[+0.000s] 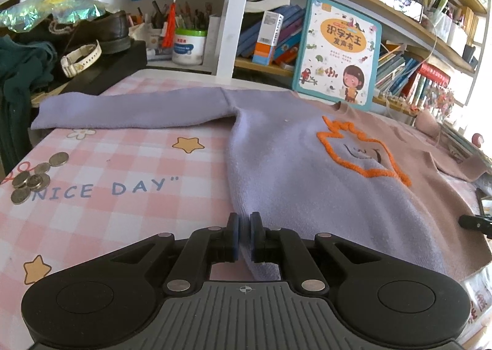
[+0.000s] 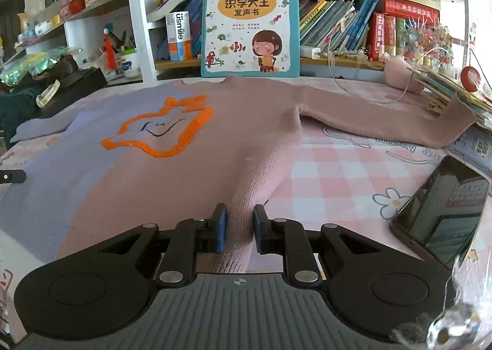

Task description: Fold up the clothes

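A knit sweater (image 1: pixel 295 165) lies flat on the pink checked tablecloth (image 1: pixel 123 165), half lilac and half dusty pink, with an orange outlined figure on its chest (image 2: pixel 160 131). Its lilac sleeve (image 1: pixel 123 107) stretches out to the left. The pink sleeve (image 2: pixel 384 122) runs right, its cuff resting on a book pile. My left gripper (image 1: pixel 244 233) is shut on the lilac bottom corner of the sweater. My right gripper (image 2: pixel 240 230) is shut on a raised fold of the pink hem. The tip of the other gripper shows at each view's edge (image 2: pixel 12 176).
Several coins (image 1: pixel 33 179) lie at the left on the cloth. A phone (image 2: pixel 442 208) leans at the right. A picture book (image 2: pixel 249 24) stands against the shelves just behind the collar. A black box with a shoe and a watch (image 1: pixel 101 55) sits at the back left.
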Demonstrator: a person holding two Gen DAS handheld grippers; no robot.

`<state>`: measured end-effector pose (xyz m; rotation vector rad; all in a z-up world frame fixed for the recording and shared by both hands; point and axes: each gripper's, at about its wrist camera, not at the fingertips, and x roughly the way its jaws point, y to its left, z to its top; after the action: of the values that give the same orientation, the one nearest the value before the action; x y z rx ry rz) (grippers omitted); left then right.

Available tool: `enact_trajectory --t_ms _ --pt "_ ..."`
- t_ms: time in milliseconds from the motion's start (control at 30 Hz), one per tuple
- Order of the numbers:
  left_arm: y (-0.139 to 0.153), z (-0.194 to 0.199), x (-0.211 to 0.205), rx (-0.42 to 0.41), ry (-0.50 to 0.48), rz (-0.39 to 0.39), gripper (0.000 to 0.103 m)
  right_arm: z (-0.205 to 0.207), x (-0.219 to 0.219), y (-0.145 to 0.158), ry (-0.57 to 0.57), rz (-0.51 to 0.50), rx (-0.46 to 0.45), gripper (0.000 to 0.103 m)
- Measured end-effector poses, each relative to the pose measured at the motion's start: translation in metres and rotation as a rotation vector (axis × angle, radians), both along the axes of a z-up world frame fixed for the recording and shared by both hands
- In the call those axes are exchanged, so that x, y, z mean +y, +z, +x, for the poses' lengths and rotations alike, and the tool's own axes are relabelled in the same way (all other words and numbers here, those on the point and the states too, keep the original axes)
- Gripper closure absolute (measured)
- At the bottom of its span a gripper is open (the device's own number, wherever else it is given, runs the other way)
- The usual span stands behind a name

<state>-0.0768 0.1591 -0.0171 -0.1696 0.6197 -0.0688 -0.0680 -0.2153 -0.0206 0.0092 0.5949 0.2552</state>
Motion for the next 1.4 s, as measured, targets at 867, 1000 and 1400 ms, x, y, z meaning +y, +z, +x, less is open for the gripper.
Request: enact_trajectory --t_ms 867,1000,1400 --pt "0.013 -0.015 -0.025 -0.091 0.004 0.128 0.068 -0.01 -0.004 0.003 -0.036 -0.015 -0.068 0.058" --pt "0.018 -0.02 -0.032 -0.127 0.006 0.162 0.032 -0.013 -0.003 0.007 -0.032 -0.017 -0.104 0.053" --pt "0.021 -0.023 -0.046 -0.152 -0.01 0.165 0.004 -0.015 0.009 0.015 0.004 -0.019 -0.18 0.015"
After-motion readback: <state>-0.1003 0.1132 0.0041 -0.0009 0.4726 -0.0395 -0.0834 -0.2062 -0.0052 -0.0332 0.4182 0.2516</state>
